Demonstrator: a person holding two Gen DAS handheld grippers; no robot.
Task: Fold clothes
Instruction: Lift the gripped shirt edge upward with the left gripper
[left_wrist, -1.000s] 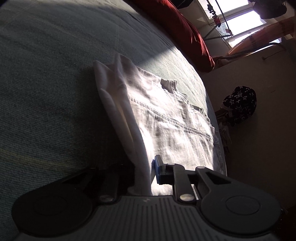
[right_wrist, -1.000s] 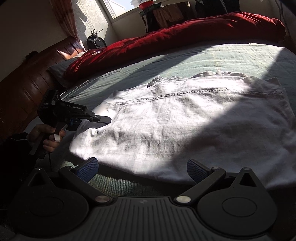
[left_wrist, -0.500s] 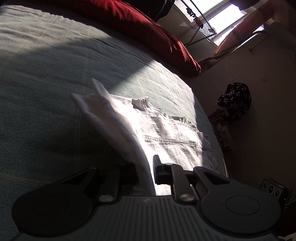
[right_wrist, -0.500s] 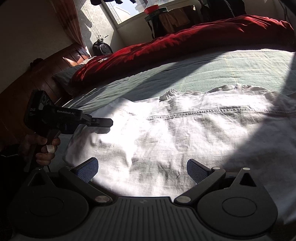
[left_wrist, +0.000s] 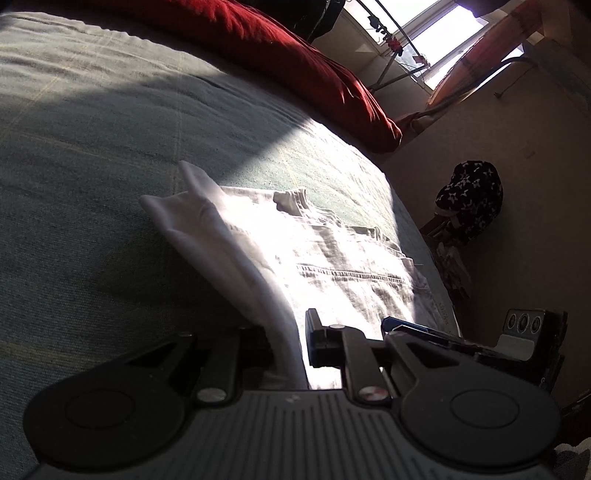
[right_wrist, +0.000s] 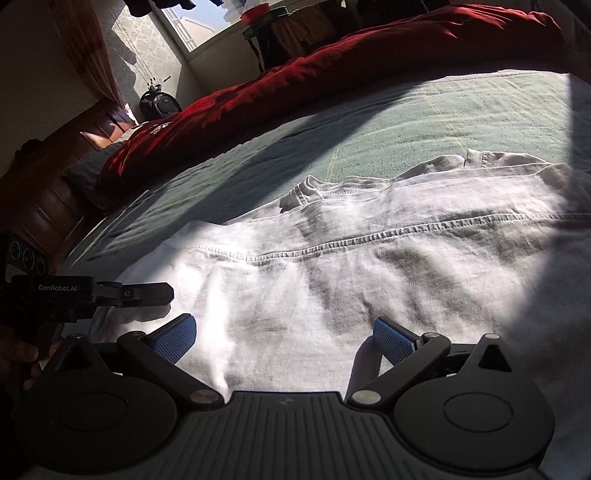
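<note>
A white shirt (right_wrist: 351, 273) with stitched seams lies spread on the green bedspread (right_wrist: 388, 122). My left gripper (left_wrist: 291, 339) is shut on the shirt's edge (left_wrist: 236, 258) and holds that fold raised off the bed. It also shows at the left of the right wrist view (right_wrist: 162, 293), pinching the shirt's corner. My right gripper (right_wrist: 284, 330) is open, its blue pads (right_wrist: 391, 336) just over the shirt's near edge. It shows at the lower right of the left wrist view (left_wrist: 413, 326).
A red duvet (right_wrist: 369, 62) lies bunched along the far side of the bed. A wooden headboard (right_wrist: 55, 177) stands at the left. A dark star-patterned bag (left_wrist: 469, 199) sits on the floor beside the bed. Windows are at the back.
My right gripper has moved forward over the shirt's near edge, still open. My left gripper keeps its hold on the shirt's edge and has shifted slightly; the right gripper now shows in its view.
</note>
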